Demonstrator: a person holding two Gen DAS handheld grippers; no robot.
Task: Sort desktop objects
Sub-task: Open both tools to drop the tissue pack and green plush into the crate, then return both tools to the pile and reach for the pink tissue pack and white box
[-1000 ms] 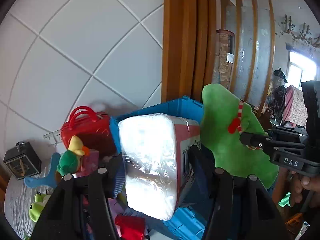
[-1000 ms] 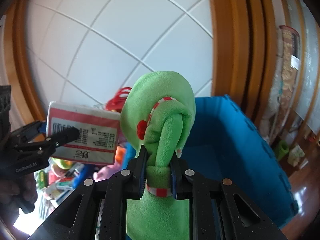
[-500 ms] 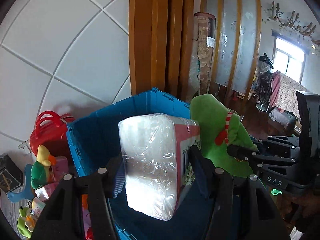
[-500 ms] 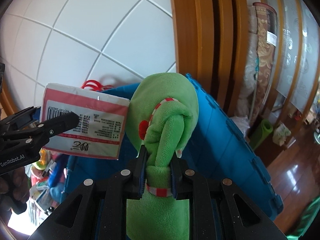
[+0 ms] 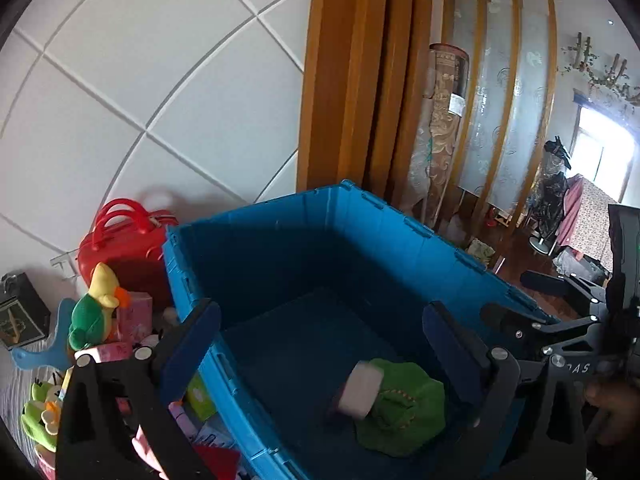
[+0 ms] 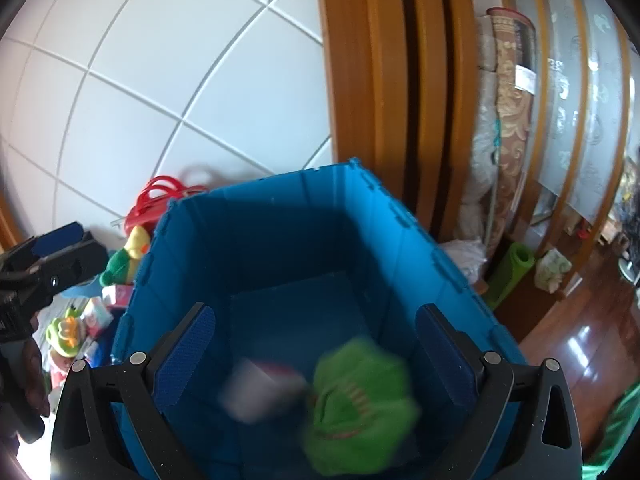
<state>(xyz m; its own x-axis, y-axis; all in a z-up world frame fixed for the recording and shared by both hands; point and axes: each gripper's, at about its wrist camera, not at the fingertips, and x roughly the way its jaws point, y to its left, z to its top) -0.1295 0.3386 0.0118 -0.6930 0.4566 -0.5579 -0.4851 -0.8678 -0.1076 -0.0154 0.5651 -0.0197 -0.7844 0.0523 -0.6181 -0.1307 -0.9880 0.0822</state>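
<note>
Opening wide, left gripper (image 5: pixel 320 344) and right gripper (image 6: pixel 314 344) grasp nothing; tissue pack (image 5: pixel 360 394), green plush (image 5: pixel 404 416) lie in blue crate (image 5: pixel 256 240).

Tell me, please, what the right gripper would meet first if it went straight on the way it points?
Probably the green plush in the blue bin; the right gripper is opening, nothing between its jaws. Depth is unclear.

Tabletop (image 5: pixel 16 384), pale and striped, carries a blue crate (image 5: pixel 400 236), a red toy suitcase (image 5: pixel 124 248), a green parrot toy (image 5: pixel 94 312) and a small black box (image 5: pixel 22 316).

One blue crate (image 5: pixel 400 248), one green plush (image 5: pixel 404 416), one tissue pack (image 5: pixel 360 394), one red case (image 5: pixel 120 244)
</note>
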